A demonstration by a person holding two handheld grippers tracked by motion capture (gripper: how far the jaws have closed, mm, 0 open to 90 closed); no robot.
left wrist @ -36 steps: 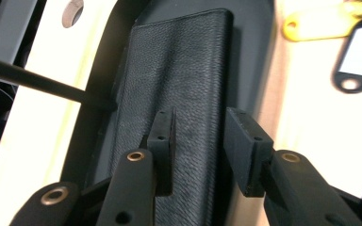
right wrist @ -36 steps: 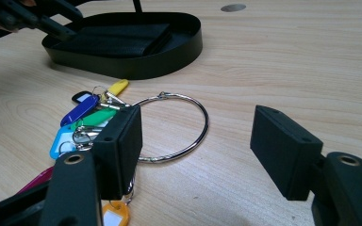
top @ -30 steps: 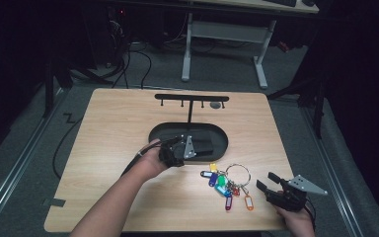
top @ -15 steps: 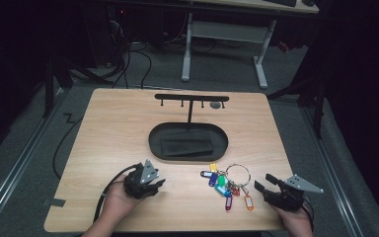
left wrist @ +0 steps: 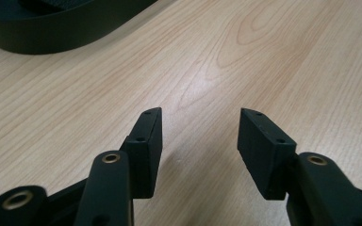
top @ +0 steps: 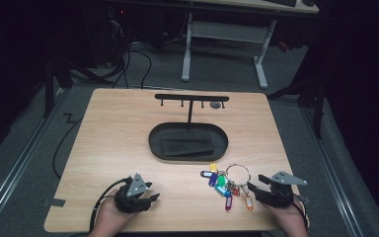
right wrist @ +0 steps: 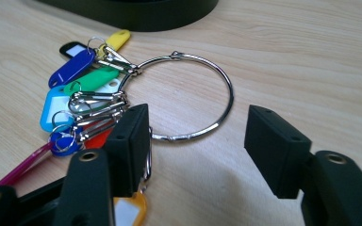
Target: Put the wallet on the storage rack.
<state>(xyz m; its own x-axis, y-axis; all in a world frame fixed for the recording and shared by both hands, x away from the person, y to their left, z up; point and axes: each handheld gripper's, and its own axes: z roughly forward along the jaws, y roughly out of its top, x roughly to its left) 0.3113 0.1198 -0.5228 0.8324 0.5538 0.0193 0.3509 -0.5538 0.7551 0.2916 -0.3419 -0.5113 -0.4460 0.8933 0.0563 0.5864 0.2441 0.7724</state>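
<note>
I've pulled my left gripper (top: 150, 200) back from the black oval tray (top: 153, 143), where it sat over the dark flat pad (top: 187, 144) 1 second ago, and it now rests low at the near-left edge of the pale wooden table (top: 118, 128). Its jaws have just been opening; in the left gripper view they stand apart with bare wood between them, so that hand is released and holds nothing. I read that as its part at the tray being finished.

My right gripper (right wrist: 195, 136) has hardly shifted. It points at the large silver key ring (right wrist: 193, 94) with its bunch of coloured plastic tags (right wrist: 75, 89), which lies flat on the table just in front of the tray and just left of that gripper in the high view. The right jaws have just been closing, yet they are still parted: the ring's near arc passes between them, the left pad sits over the smaller split rings, and I can't tell if it touches them. Nothing is clamped.

So the work passes to my right hand. My guess is the ring is bound for 1 of the pegs on the black T-shaped hook stand (top: 191, 101) rising from the tray. The thin wire lies flush on wood, so I'd expect the pads to slip unless I come in low.
</note>
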